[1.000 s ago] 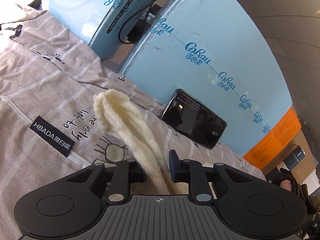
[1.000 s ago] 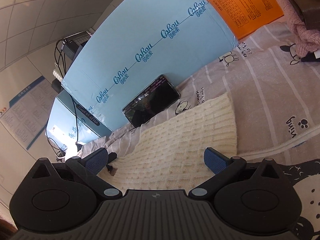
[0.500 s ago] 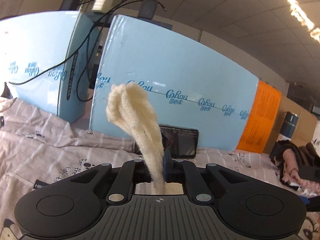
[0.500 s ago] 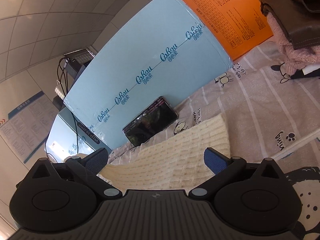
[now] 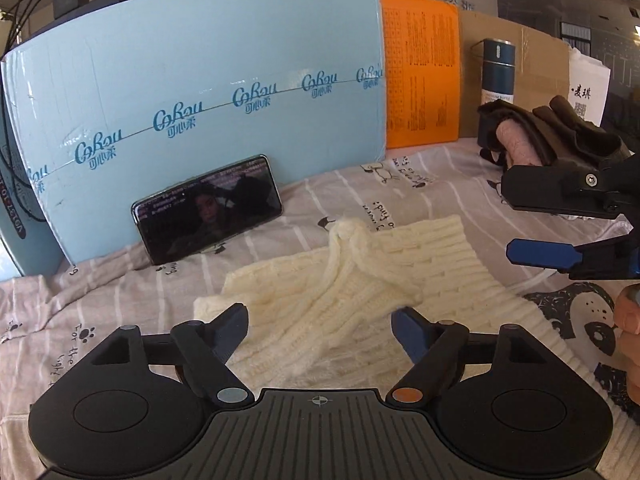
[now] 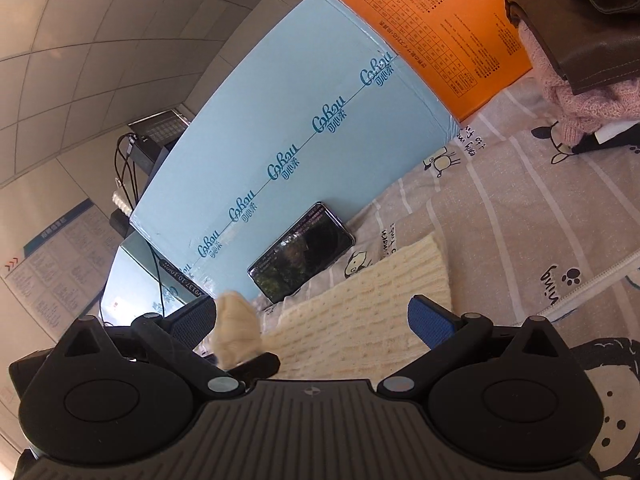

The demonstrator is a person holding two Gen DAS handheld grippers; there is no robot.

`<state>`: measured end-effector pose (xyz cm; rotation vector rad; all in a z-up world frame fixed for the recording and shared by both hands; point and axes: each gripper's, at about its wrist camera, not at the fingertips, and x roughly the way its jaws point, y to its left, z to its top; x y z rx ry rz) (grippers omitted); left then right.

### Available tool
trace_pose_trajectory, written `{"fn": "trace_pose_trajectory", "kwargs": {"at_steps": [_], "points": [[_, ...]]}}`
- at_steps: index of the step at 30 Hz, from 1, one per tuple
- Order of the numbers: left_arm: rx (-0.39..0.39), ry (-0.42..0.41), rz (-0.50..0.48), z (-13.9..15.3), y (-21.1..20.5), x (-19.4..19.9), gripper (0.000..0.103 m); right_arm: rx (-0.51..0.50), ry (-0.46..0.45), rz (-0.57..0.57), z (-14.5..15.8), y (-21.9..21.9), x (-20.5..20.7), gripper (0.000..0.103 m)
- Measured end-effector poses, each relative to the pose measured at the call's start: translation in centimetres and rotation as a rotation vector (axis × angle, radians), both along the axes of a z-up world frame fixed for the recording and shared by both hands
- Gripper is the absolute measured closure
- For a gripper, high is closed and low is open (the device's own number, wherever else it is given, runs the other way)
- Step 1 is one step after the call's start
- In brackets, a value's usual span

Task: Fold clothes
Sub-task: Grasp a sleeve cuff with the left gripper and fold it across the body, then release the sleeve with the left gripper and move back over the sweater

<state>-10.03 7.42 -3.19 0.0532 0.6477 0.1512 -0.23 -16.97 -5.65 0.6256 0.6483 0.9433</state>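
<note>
A cream knitted sweater (image 5: 360, 300) lies on the grey printed bedsheet (image 5: 100, 300), with a sleeve (image 5: 348, 252) laid across its body and bunched at the far end. My left gripper (image 5: 320, 322) is open and empty, just above the sweater's near part. My right gripper (image 6: 316, 312) is open and hovers over the sweater (image 6: 360, 312); it also shows at the right in the left wrist view (image 5: 540, 220). A cream bunch of sleeve (image 6: 234, 332) shows by its left finger, not gripped.
A phone (image 5: 208, 208) leans on a light blue box (image 5: 200, 80) behind the sweater. An orange box (image 5: 420, 80) and a dark canister (image 5: 498, 72) stand at the back right. A pile of pink and dark clothes (image 5: 540, 136) lies at the right.
My left gripper carried the sleeve up and across to the right, then opened and let it drop on the sweater's body. My right gripper stayed open and tilted up a little.
</note>
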Motion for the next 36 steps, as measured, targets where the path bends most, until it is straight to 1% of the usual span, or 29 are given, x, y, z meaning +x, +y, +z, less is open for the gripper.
{"fn": "trace_pose_trajectory", "kwargs": {"at_steps": [3,5,8,9,11,14,16,20,22,25,26,29,32,36], "points": [[-0.066,-0.055,-0.042,1.2,0.2,-0.6,0.021,0.029,0.006,0.011,0.3,-0.4,0.0,0.000],[-0.176,-0.146,-0.068,2.2,1.2,-1.7,0.009,0.048,0.009,0.018,0.5,-0.6,-0.1,0.000],[-0.219,-0.213,-0.014,3.4,1.9,-2.8,0.005,0.057,0.012,0.021,0.6,-0.7,0.0,0.000],[-0.193,-0.211,0.009,3.6,2.0,-3.0,0.005,0.061,0.017,0.023,0.6,-0.7,0.0,0.000],[-0.054,-0.181,0.069,3.7,1.5,-3.0,0.005,0.062,0.025,0.023,0.6,-0.6,0.1,0.000],[0.066,-0.091,0.087,2.1,2.0,-2.4,0.005,0.054,0.038,0.019,0.5,-0.5,0.3,0.000],[0.008,-0.046,0.085,0.6,3.3,-1.9,0.005,0.034,0.043,0.017,0.3,-0.1,0.4,0.000],[-0.006,0.023,0.088,-2.5,4.9,-1.1,0.005,-0.007,0.045,0.037,-0.2,0.8,0.5,0.000],[-0.051,0.011,0.066,-3.3,5.5,-1.1,0.005,-0.027,0.036,0.055,-0.3,1.2,0.5,0.000],[-0.093,-0.055,0.055,-3.0,6.2,-2.4,0.005,-0.046,0.031,0.098,-0.4,1.7,0.3,0.000],[-0.103,-0.096,0.050,-2.4,6.4,-3.5,0.005,-0.050,0.022,0.111,-0.3,1.7,0.2,0.000],[-0.106,-0.200,0.019,-0.7,6.6,-7.0,0.005,-0.062,-0.015,0.132,-0.1,1.7,-0.4,0.000],[-0.084,-0.286,0.001,0.5,6.7,-11.2,0.005,-0.088,-0.050,0.158,0.0,2.1,-0.9,0.000],[-0.058,-0.293,0.017,0.7,6.9,-15.2,0.004,-0.127,-0.103,0.190,0.1,2.6,-1.5,0.000]]}}
